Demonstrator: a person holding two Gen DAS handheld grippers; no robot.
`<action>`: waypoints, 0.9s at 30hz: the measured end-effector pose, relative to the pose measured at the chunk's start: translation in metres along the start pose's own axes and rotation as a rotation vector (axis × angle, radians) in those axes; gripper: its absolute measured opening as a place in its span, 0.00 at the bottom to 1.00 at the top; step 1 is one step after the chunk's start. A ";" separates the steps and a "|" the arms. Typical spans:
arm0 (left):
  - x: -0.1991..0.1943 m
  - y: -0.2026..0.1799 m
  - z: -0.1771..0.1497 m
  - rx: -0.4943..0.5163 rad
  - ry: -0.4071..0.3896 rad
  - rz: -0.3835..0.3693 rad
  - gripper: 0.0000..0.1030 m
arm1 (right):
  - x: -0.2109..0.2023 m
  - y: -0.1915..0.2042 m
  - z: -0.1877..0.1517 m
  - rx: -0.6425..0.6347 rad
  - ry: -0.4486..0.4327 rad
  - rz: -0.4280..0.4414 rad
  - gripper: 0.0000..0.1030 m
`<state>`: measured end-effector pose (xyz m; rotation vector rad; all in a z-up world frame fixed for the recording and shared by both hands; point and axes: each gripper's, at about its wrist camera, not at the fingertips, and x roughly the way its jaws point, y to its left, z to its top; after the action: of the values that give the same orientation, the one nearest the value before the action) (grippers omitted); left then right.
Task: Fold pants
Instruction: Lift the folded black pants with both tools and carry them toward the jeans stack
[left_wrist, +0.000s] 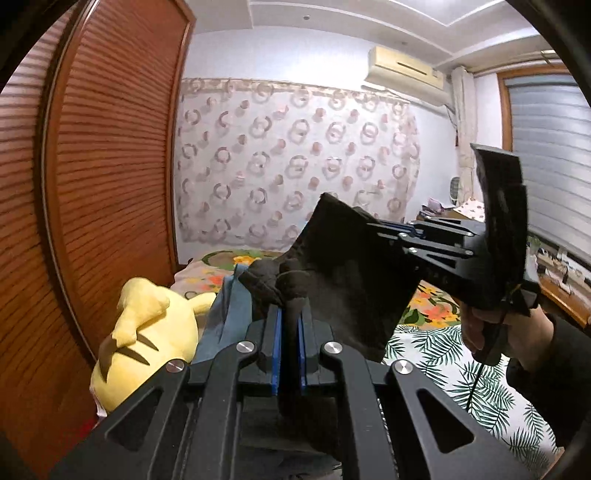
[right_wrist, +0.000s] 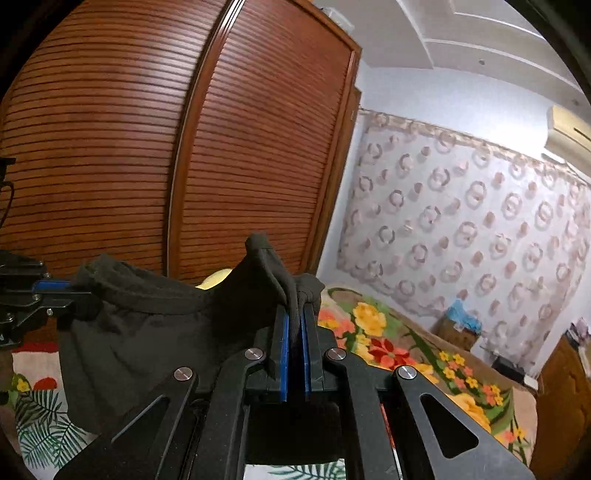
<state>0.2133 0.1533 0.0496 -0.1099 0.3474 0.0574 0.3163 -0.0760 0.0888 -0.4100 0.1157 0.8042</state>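
1. We see the dark charcoal cloth pants (right_wrist: 147, 325) held up in the air above the bed with its floral and palm-leaf bedspread (left_wrist: 458, 373), not lying on it.
2. Our left gripper (left_wrist: 290, 314) has its blue-padded fingers (left_wrist: 275, 343) pressed narrow on a bunched fold of the pants' edge.
3. Our right gripper (right_wrist: 294, 321) is likewise clamped narrow on a bunched bit of the waistband, which pokes up between its blue pads (right_wrist: 283, 354).
4. The waistband hangs slack between the two grippers, and the cloth below it hangs toward the bedspread.
5. A yellow plush toy (left_wrist: 147, 339) lies on the bed just left of the pants, beside the brown slatted wooden wardrobe (left_wrist: 110, 147).
6. A hand (left_wrist: 491, 332) in a dark sleeve carries the right gripper above the bedspread.
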 end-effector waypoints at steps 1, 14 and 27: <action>0.001 0.003 -0.002 -0.008 0.002 0.004 0.08 | 0.004 0.000 0.000 -0.014 0.007 0.002 0.05; 0.010 0.013 -0.016 -0.059 0.015 0.079 0.08 | 0.034 -0.007 0.011 -0.103 0.029 0.049 0.05; 0.023 0.023 -0.038 -0.141 0.086 0.163 0.08 | 0.054 -0.019 0.009 -0.111 0.109 0.134 0.05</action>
<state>0.2200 0.1728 0.0040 -0.2241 0.4377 0.2389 0.3667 -0.0475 0.0897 -0.5557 0.2019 0.9227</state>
